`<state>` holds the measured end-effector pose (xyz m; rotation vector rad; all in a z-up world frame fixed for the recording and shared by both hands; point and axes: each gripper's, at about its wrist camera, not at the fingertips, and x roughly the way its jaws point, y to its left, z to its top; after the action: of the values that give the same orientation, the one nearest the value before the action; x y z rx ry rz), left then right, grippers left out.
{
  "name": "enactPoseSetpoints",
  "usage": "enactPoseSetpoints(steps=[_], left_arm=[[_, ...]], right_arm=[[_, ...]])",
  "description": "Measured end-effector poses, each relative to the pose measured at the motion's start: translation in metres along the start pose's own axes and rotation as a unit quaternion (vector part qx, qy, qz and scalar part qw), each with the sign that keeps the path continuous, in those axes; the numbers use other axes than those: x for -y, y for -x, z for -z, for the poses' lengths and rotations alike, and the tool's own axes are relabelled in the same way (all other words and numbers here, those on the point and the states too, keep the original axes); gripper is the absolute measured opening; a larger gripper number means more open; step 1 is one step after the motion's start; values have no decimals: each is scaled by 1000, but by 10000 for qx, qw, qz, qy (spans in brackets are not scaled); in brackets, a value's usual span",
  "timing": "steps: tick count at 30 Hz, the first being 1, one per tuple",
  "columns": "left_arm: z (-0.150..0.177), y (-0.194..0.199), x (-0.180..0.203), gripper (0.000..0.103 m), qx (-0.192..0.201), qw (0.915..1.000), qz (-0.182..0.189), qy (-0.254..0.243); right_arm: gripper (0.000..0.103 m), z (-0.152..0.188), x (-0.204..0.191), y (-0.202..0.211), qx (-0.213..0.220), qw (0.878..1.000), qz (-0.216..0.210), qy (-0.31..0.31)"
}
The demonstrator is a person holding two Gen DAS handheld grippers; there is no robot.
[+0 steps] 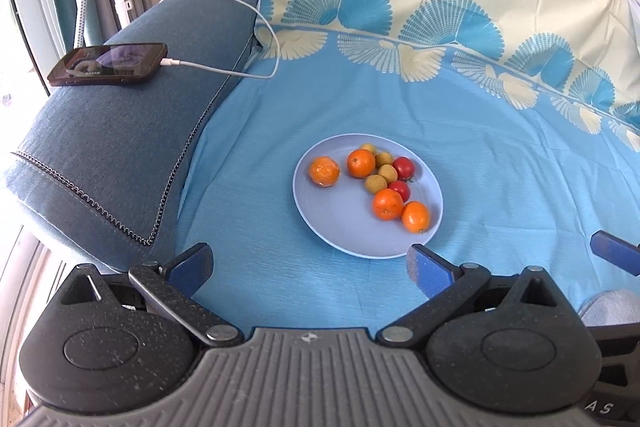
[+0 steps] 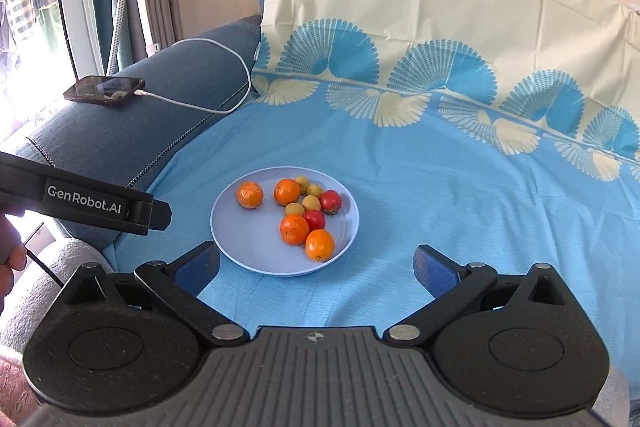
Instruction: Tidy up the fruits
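A pale blue plate (image 1: 340, 223) (image 2: 248, 247) lies on the blue cloth and holds several fruits. Several oranges (image 1: 387, 203) (image 2: 294, 229) lie on it, one (image 1: 324, 171) (image 2: 249, 194) apart at the left. Two red fruits (image 1: 404, 167) (image 2: 330, 201) and several small yellow-green fruits (image 1: 376, 183) (image 2: 311, 203) lie between them. My left gripper (image 1: 310, 267) is open and empty, just short of the plate's near rim. My right gripper (image 2: 316, 267) is open and empty, near the plate's front right rim.
A phone (image 1: 108, 64) (image 2: 105, 89) on a white cable (image 1: 224, 71) (image 2: 192, 105) lies on the blue sofa armrest (image 1: 112, 155) at the left. The patterned cloth (image 1: 500, 155) (image 2: 480, 187) covers the seat and backrest. The left gripper's body (image 2: 84, 205) shows at the left of the right wrist view.
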<state>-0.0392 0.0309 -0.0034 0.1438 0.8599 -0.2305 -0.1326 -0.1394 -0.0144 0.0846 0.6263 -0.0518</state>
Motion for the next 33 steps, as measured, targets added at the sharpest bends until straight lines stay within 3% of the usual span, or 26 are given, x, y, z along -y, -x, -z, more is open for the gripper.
enactPoseSetpoints(steps=[15,33], left_arm=[[4,12,10,103,69,9999,-54,-135],[6,16,16,103,24,9992,-219,-319]], right_arm=[[102,8,4,22,268,9996,107,-64],[102,9,4,28,282,9995,150,-74]])
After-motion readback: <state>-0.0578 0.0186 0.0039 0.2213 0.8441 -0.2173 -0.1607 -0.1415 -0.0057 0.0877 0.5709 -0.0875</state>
